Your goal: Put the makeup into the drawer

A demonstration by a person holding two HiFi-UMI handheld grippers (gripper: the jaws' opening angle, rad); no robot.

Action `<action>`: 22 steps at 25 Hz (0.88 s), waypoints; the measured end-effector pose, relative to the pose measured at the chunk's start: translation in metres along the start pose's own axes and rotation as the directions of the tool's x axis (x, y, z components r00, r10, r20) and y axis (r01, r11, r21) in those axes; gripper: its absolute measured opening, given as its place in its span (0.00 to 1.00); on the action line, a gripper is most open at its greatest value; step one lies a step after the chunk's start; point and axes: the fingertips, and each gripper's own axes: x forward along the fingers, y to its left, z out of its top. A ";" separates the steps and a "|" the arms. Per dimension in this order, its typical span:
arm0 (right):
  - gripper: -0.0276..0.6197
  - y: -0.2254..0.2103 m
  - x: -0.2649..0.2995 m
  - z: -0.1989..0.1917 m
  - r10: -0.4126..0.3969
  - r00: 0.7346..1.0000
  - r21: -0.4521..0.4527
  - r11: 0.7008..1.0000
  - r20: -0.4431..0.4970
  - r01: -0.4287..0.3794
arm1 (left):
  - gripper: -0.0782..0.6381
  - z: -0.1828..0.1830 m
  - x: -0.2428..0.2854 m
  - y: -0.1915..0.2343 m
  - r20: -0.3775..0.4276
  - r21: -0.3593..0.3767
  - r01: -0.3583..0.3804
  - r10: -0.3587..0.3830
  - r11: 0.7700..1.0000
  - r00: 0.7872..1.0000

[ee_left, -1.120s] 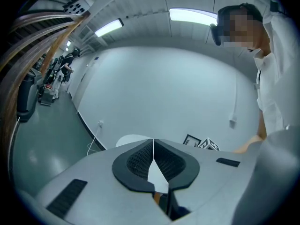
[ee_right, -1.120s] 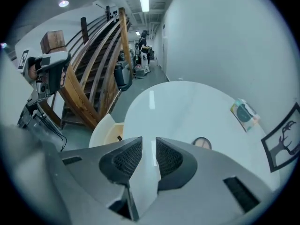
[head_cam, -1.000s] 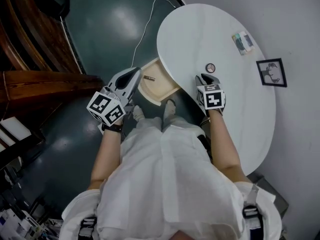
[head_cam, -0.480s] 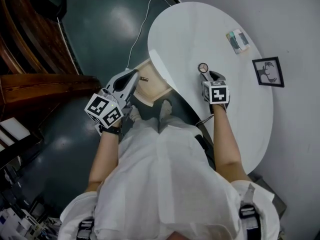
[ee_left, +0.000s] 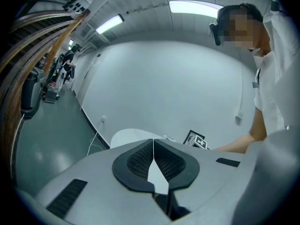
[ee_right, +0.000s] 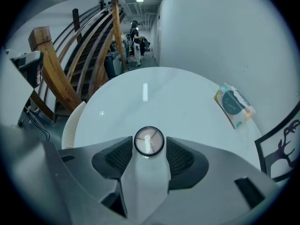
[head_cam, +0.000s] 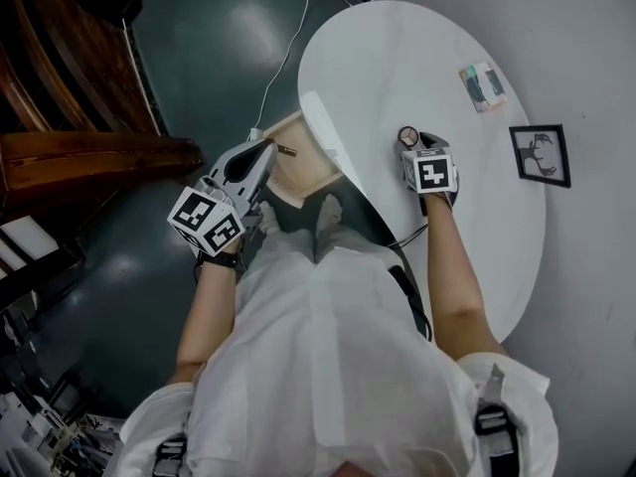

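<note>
Floor: dark teal glossy floor [head_cam: 199, 38] spreads below the scene, with a thin white cable [head_cam: 288, 58] trailing across it toward the table.
Table: white oval table [head_cam: 467, 68] fills the upper right of the head view, its top mostly bare.
Person: a person in loose white clothing [head_cam: 328, 346] stands at the table's near edge, one arm reaching to each side.
Woodwork: dark brown curved wooden beams [head_cam: 60, 87] run along the left edge of the room.
Drawer: pale wooden drawer [head_cam: 303, 172] stands pulled out from under the table's left rim, and a small dark tube [head_cam: 288, 151] lies inside it.
Left gripper: grey two-jaw left gripper [ee_left: 153, 146], carrying its marker cube, hangs just beside the open drawer; its jaws are pressed together at the tips with nothing between them.
Right gripper: grey two-jaw right gripper [ee_right: 149, 149] points steeply down at the tabletop; its jaws are opening, and the compact sits between their tips on the table, not clamped.
Frame: black-framed picture [head_cam: 540, 153] lies flat near the table's right rim, apart from the right gripper.
Packet: small teal-and-white packet [head_cam: 482, 84] lies beyond the frame, toward the far rim.
Makeup: round black-rimmed makeup compact [ee_right: 149, 141] with pinkish pans rests on the tabletop, well apart from the drawer.
</note>
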 end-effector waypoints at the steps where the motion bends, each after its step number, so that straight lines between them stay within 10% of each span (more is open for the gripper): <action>1: 0.36 0.000 0.003 0.000 0.003 1.000 -0.004 1.000 -0.006 -0.003 | 0.13 -0.001 0.000 0.000 0.000 -0.001 -0.002 0.002 1.000 1.000; 22: 0.36 -0.001 0.014 0.000 -0.002 1.000 0.001 1.000 -0.024 0.002 | 0.13 -0.005 -0.011 0.007 0.027 -0.025 -0.051 0.051 0.998 0.998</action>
